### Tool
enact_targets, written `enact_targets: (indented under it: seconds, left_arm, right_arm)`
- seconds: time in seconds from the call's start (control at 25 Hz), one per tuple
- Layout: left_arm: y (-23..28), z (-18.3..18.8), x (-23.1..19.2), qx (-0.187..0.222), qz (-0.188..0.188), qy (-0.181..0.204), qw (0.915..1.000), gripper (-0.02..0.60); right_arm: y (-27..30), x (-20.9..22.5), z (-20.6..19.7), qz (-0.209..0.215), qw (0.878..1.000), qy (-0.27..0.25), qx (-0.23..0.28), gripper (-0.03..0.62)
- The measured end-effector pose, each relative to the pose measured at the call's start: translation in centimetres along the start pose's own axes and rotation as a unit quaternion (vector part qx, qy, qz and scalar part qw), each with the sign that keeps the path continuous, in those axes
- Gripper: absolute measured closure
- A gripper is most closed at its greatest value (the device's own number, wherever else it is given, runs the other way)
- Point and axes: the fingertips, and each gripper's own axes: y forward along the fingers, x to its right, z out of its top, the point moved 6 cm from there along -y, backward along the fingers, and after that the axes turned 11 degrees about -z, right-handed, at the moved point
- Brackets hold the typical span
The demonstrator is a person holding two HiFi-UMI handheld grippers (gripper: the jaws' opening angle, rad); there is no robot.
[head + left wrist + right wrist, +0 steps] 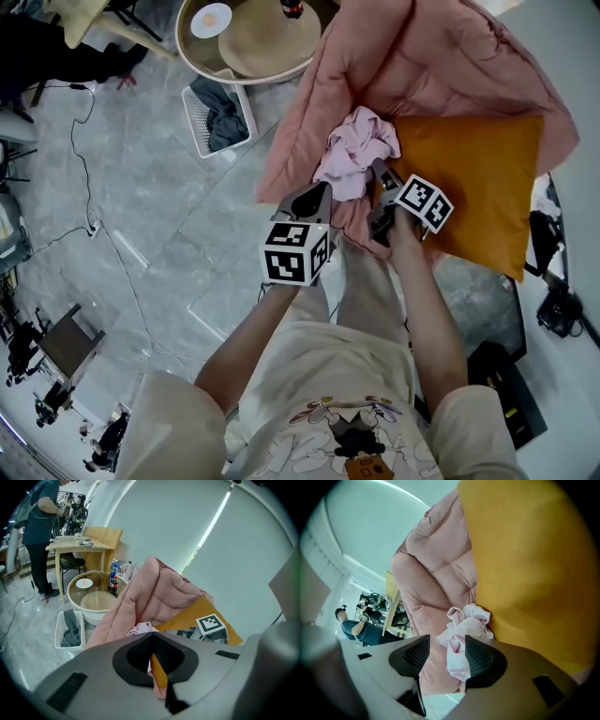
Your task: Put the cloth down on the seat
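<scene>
The crumpled pink cloth (356,150) is seen lying on the quilt-covered seat (422,56), touching the orange cushion (478,178). It is judged soft, light and limp (a bunched fold is best pinched). The right hand-held gripper (447,644) is held open with the cloth between its jaws. The left hand-held gripper (151,641) is closed beside the cushion, with nothing clearly pinched.

The cloth (356,150) lies on the quilt (403,56) just ahead of the right gripper (380,178) — cushion (478,178) to the right, basket (217,114) well left.
</scene>
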Motion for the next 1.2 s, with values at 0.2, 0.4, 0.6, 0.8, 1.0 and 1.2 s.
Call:
enact_targets:
  seconds: [0.2,0.4,0.6,0.8,1.0,1.2]
  left_arm:
    - [-1.8,0.9,1.8,0.011,0.001,0.004,0.9999,0.577]
    - [-3.4,1.6,3.7,0.022,0.002,0.009,0.9997,0.577]
    - [-4.6,1.6,5.2,0.028,0.005,0.013,0.9995,0.577]
    - [-5.5,2.0,6.5,0.036,0.008,0.019,0.9991,0.577]
    - [-6.1,1.5,8.0,0.036,0.008,0.017,0.9992,0.577]
    - [-7.2,1.4,10.0,0.051,0.005,0.002,0.9987,0.577]
  right_arm:
    - [-2.8,-1.5,0.1,0.044,0.999,-0.003,-0.004,0.415]
    - [-5.2,-2.6,0.3,0.053,0.998,-0.018,-0.007,0.476]
    - [-7.3,-3.1,0.2,0.068,0.997,-0.044,-0.009,0.485]
    - [-9.6,-3.4,0.5,0.079,0.995,-0.064,0.0,0.496]
    - [-12.6,-4.1,0.6,0.104,0.992,-0.078,0.009,0.5]
    - [-16.1,-5.3,0.8,0.135,0.986,-0.091,0.018,0.505]
